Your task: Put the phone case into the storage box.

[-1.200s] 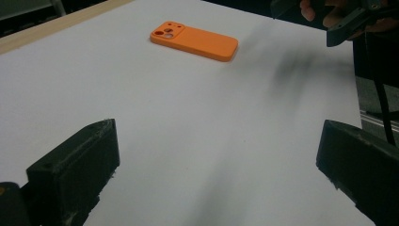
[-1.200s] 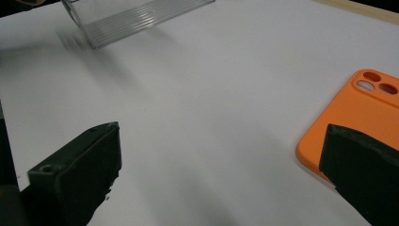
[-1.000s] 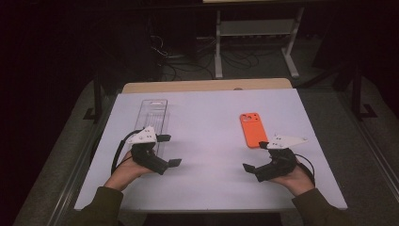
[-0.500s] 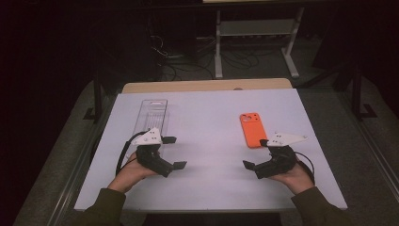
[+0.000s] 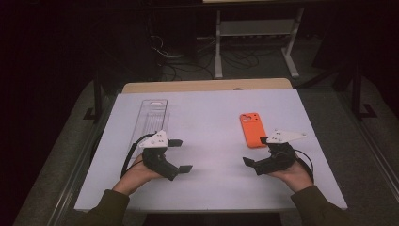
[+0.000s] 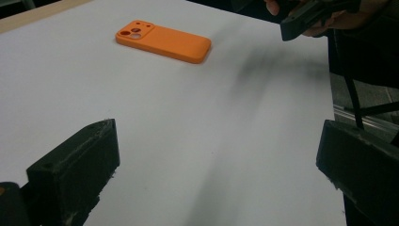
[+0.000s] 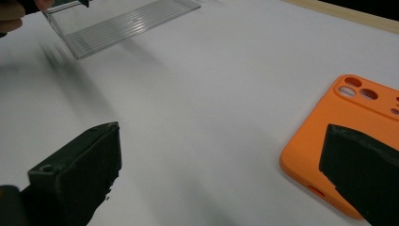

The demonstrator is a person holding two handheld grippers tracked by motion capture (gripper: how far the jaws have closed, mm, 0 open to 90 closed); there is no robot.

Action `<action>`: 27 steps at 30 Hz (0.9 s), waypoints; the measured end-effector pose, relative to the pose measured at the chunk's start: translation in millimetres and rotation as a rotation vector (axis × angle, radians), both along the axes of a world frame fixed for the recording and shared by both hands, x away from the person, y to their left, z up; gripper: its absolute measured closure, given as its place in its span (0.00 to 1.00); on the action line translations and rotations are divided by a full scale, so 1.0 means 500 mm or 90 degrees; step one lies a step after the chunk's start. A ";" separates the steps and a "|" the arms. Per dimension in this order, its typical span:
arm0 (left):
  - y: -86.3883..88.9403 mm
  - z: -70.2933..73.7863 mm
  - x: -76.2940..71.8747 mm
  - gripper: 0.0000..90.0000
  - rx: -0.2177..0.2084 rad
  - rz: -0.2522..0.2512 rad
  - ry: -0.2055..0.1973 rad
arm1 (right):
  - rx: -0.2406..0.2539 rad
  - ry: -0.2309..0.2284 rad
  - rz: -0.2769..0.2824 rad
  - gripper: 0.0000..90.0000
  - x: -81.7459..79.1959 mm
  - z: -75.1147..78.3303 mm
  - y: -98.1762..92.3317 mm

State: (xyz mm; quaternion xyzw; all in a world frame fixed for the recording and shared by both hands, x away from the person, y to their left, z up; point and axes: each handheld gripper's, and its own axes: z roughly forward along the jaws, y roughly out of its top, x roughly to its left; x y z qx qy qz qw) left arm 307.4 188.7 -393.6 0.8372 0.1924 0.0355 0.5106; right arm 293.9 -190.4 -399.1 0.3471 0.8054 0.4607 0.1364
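Observation:
An orange phone case lies camera side up on the right half of the white board. A long clear plastic tray lies on the left half. My left gripper hovers just below the tray's near end, open, jaws pointing right with nothing between them. My right gripper is open too, jaws pointing left, one jaw at the case's near end. The left gripper view has the case far ahead, beyond the open gripper. In the right gripper view the case lies by the right jaw and the tray is far off.
The board rests on a wooden table with dark floor around it. A metal stand and cables sit beyond the far edge. The other hand's gripper shows at the top right of the left gripper view.
My left gripper has shifted a little to the right, towards the middle of the board. The right gripper, the case and the tray have stayed put.

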 end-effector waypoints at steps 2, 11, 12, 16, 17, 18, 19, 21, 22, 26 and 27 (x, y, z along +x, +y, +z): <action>-0.002 -0.001 0.001 0.00 0.004 -0.004 -0.004 | -0.001 -0.002 -0.003 0.00 0.004 -0.001 0.001; -0.029 -0.019 -0.007 0.00 0.007 -0.018 0.000 | -0.016 0.004 -0.018 0.00 0.031 -0.005 0.007; -0.029 -0.019 -0.007 0.00 0.007 -0.018 0.000 | -0.016 0.004 -0.020 0.00 0.035 -0.006 0.008; -0.029 -0.026 -0.007 0.00 0.001 -0.018 0.002 | -0.022 0.013 -0.026 0.00 0.053 -0.011 0.016; -0.029 -0.026 -0.007 0.00 0.001 -0.018 0.002 | -0.025 0.016 -0.028 0.01 0.058 -0.013 0.018; -0.029 -0.027 -0.007 0.00 -0.001 -0.017 0.000 | -0.025 0.016 -0.028 0.01 0.058 -0.013 0.018; -0.029 -0.029 -0.006 0.00 0.000 -0.016 -0.001 | -0.035 0.021 -0.028 0.03 0.071 -0.018 0.022; -0.029 -0.033 -0.005 0.00 0.000 -0.013 0.004 | -0.045 0.027 -0.034 0.07 0.082 -0.021 0.026; -0.029 -0.033 -0.005 0.00 0.000 -0.013 0.004 | -0.045 0.027 -0.034 0.07 0.082 -0.021 0.026; -0.032 -0.034 -0.007 0.00 0.002 -0.016 0.002 | -0.048 0.049 -0.063 0.24 0.112 -0.026 0.028; -0.032 -0.034 -0.007 0.00 0.000 -0.016 0.003 | -0.048 0.049 -0.063 0.24 0.112 -0.026 0.028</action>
